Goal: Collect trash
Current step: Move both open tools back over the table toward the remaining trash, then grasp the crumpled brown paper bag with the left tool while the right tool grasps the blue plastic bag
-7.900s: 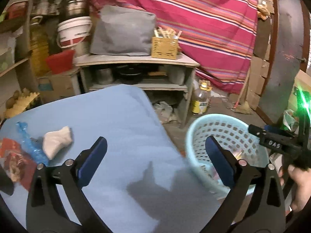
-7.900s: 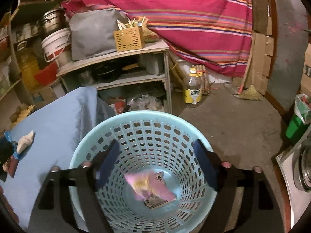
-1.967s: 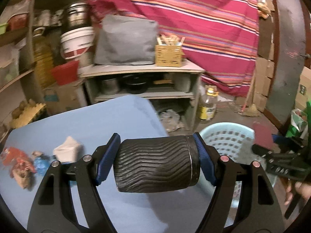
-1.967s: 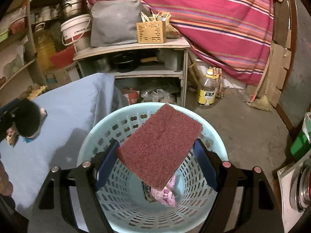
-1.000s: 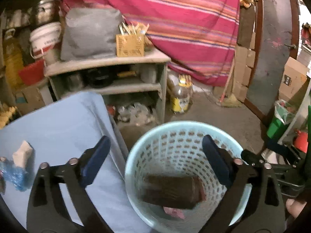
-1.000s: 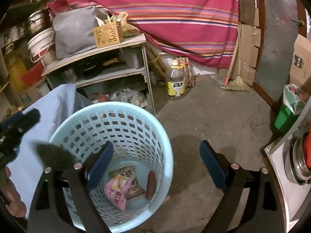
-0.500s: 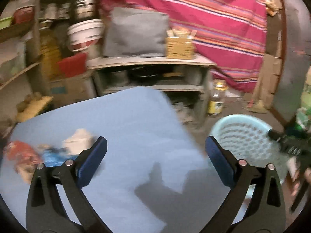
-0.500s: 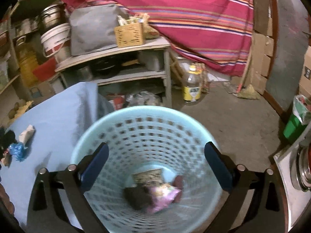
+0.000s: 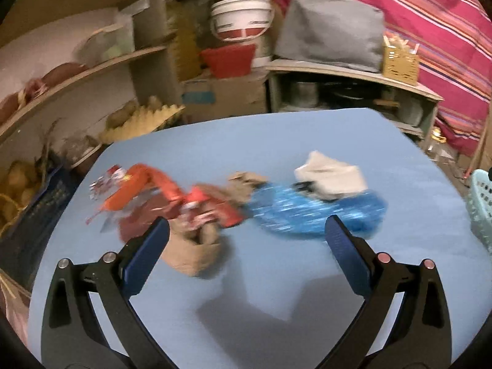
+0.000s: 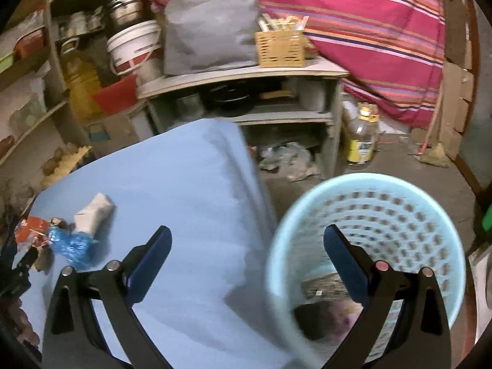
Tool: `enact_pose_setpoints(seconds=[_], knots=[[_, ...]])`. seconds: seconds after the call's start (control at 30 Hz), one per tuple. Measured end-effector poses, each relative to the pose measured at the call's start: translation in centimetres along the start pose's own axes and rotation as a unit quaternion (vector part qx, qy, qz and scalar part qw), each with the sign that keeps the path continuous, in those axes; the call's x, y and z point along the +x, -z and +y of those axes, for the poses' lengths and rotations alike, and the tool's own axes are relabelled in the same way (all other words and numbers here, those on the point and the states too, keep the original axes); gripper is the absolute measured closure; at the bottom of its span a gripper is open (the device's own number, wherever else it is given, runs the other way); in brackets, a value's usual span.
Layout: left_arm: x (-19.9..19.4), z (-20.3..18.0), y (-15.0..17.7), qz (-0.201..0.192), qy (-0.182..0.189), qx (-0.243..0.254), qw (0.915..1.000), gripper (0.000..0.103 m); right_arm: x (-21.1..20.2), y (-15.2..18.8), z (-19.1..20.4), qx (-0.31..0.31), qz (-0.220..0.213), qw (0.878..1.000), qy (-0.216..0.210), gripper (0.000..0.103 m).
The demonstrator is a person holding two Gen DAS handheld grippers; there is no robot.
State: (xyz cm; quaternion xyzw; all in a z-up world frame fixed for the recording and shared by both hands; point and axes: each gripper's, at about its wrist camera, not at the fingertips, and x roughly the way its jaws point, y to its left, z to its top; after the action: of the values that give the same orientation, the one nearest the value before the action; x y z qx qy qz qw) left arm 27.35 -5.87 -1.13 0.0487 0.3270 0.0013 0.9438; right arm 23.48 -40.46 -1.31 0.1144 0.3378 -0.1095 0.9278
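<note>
Our left gripper (image 9: 244,236) hangs over the blue cloth-covered bench (image 9: 276,307), jaws spread wide and holding nothing. Just beyond lie the crumpled brown paper scrap (image 9: 196,253), red torn wrapper (image 9: 153,193), blue crinkled plastic bag (image 9: 310,209) and white crumpled packet (image 9: 332,175), clustered mid-bench. Our right gripper (image 10: 247,241) straddles the bench's right edge, jaws likewise wide and empty, beside the pale blue perforated plastic basket (image 10: 399,203) on the floor, which holds blurred trash.

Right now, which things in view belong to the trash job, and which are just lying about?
Job:
- red wrapper
- brown scrap
- blue bag
- white wad
- basket
- table

Lying about:
- white bucket
- grey bag
- wicker box
- oil bottle
</note>
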Motion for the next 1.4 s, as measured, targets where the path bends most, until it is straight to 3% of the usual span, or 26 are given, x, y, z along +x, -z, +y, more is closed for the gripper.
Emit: enact_pose_setpoints(seconds=[0.13,0.37,0.47,0.53,0.57,0.67,0.77,0.87,0.97,1.03,1.1,1.17,1.23,1.3,1.4], knots=[[1.4,2.6,0.7,0.008,-0.018,-0.007,0.9998,0.005,1.1,0.2,4.3,-0.026,0.005,1.000,-0.012,0.006],[3.5,5.7,1.5,0.025,-0.008,-0.035,0.9991,0.006,2.1,1.3,11.1,-0.091,-0.002,0.996,-0.009,0.006],[4.4,6.3,1.7,0.036,-0.001,-0.045,0.9983,0.007,2.5,1.6,12.3,-0.099,0.006,0.995,-0.008,0.006],[5.1,6.8,1.7,0.048,0.022,-0.057,0.9970,0.017,2.9,1.6,12.6,-0.092,0.014,0.996,-0.015,0.006],[5.3,6.9,1.8,0.052,0.032,-0.060,0.9963,0.028,3.0,1.7,12.7,-0.085,0.018,0.996,-0.021,0.006],[5.6,6.8,1.8,0.057,0.055,-0.065,0.9948,0.034,3.6,1.8,13.0,-0.072,0.029,0.997,-0.031,0.006],[5.5,6.2,2.0,0.055,0.063,-0.053,0.9951,0.044,4.0,2.0,13.6,-0.069,0.036,0.996,-0.042,0.006],[5.2,5.8,2.0,0.053,0.060,-0.043,0.9959,0.047,4.1,2.4,14.6,-0.076,0.040,0.995,-0.054,0.006],[4.8,5.9,2.1,0.051,0.060,-0.039,0.9961,0.048,3.9,2.8,15.8,-0.087,0.040,0.993,-0.066,0.006],[4.5,6.1,2.2,0.052,0.058,-0.040,0.9961,0.043,3.8,3.0,16.5,-0.094,0.038,0.992,-0.070,0.006],[4.6,6.4,2.5,0.057,0.057,-0.044,0.9958,0.031,3.8,3.4,17.3,-0.103,0.038,0.991,-0.073,0.006],[4.6,6.4,2.7,0.057,0.048,-0.041,0.9964,0.029,4.0,3.8,18.0,-0.110,0.042,0.990,-0.077,0.006],[4.5,6.3,2.7,0.056,0.045,-0.036,0.9967,0.029,4.2,4.0,18.7,-0.114,0.045,0.989,-0.078,0.006],[4.5,6.5,2.8,0.056,0.051,-0.035,0.9965,0.043,4.5,4.2,19.3,-0.115,0.048,0.989,-0.082,0.006],[4.6,6.5,2.8,0.058,0.057,-0.033,0.9961,0.045,4.6,4.5,20.2,-0.114,0.051,0.988,-0.089,0.006]])
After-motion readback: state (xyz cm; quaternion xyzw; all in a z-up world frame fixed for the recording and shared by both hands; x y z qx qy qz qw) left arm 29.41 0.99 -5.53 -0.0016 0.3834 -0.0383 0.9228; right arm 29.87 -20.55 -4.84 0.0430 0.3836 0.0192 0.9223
